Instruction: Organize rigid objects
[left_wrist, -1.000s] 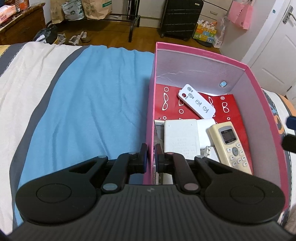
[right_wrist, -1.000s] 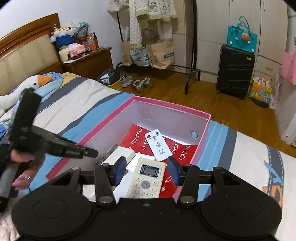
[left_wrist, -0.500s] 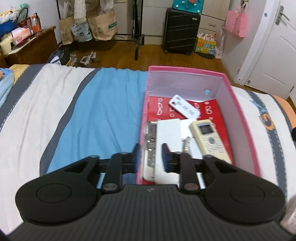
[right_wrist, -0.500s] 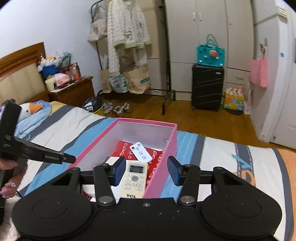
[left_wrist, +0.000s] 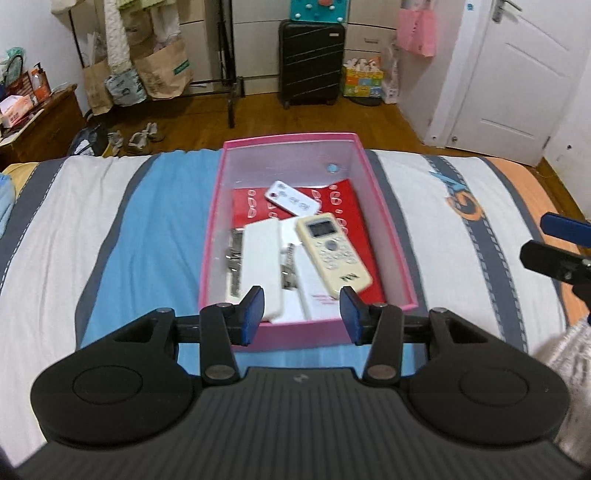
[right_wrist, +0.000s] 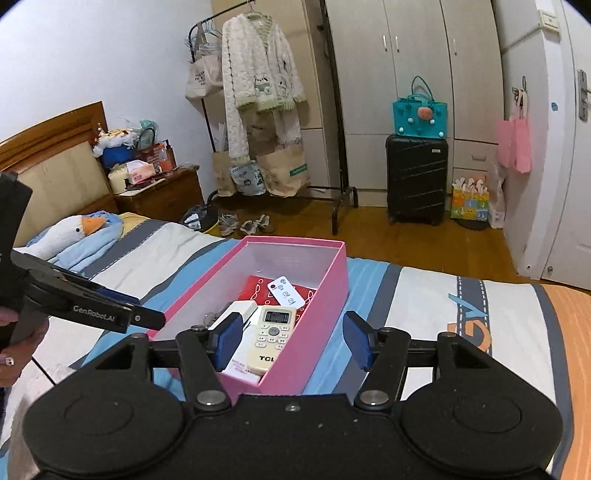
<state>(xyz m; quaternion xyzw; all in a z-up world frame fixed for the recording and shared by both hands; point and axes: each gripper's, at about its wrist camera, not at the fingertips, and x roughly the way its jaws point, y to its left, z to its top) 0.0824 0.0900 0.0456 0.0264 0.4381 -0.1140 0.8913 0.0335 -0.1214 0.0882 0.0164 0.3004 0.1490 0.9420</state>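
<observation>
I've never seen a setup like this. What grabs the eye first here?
A bright pink box sits open on the striped bed, holding a cream remote, a smaller white remote and a white case on a red sheet. Two black hand-held grippers frame it, the left gripper and the right gripper, jaws opening with nothing between them.

"TCL" on cream remote (right_wrist: 271, 341); "GenRobot.AI" on left claw (right_wrist: 98, 314) arm.
</observation>
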